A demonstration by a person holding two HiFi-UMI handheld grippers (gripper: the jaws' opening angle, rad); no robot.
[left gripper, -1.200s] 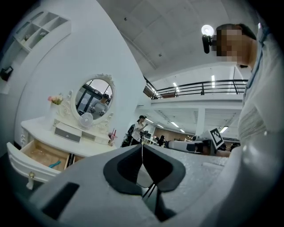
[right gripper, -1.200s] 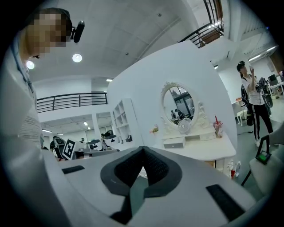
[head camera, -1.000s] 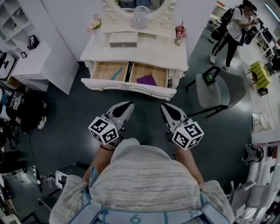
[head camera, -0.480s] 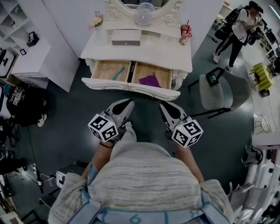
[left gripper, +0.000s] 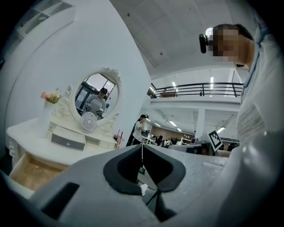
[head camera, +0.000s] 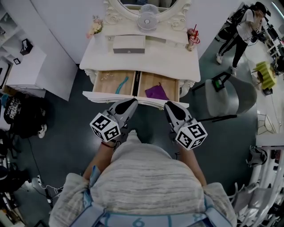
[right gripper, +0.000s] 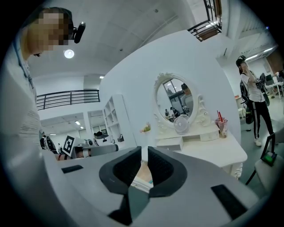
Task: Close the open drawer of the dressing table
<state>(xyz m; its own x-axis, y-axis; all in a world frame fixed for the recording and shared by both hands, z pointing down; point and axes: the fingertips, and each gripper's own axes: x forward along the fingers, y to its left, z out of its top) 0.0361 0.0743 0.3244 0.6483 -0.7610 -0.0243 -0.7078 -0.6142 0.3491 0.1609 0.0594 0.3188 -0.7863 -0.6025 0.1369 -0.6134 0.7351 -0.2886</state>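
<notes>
A white dressing table [head camera: 146, 57] stands ahead with both drawers pulled out. In the left drawer [head camera: 108, 83] lies a teal item [head camera: 121, 84]. A purple cloth [head camera: 156, 92] lies in the right drawer [head camera: 171, 85]. My left gripper [head camera: 132, 103] is shut and empty, its tip at the left drawer's front panel near the gap between the drawers. Equally shut and empty, my right gripper [head camera: 169, 105] has its tip at the right drawer's front panel. Whether either tip touches a panel I cannot tell. The left gripper view shows the table [left gripper: 26, 128] at its left; the right gripper view shows the table [right gripper: 213, 150] ahead.
On the tabletop stand an oval mirror [head camera: 148, 3], a small fan [head camera: 148, 12], a grey box [head camera: 128, 44], flowers [head camera: 94, 26] and a drink cup [head camera: 192, 37]. A grey chair [head camera: 226, 95] stands right of the table, a white cabinet [head camera: 26, 71] left. A person [head camera: 244, 26] stands far right.
Both grippers have moved forward toward the table, from well short of the drawers to their front panels. Both drawers stand as far out as before.
</notes>
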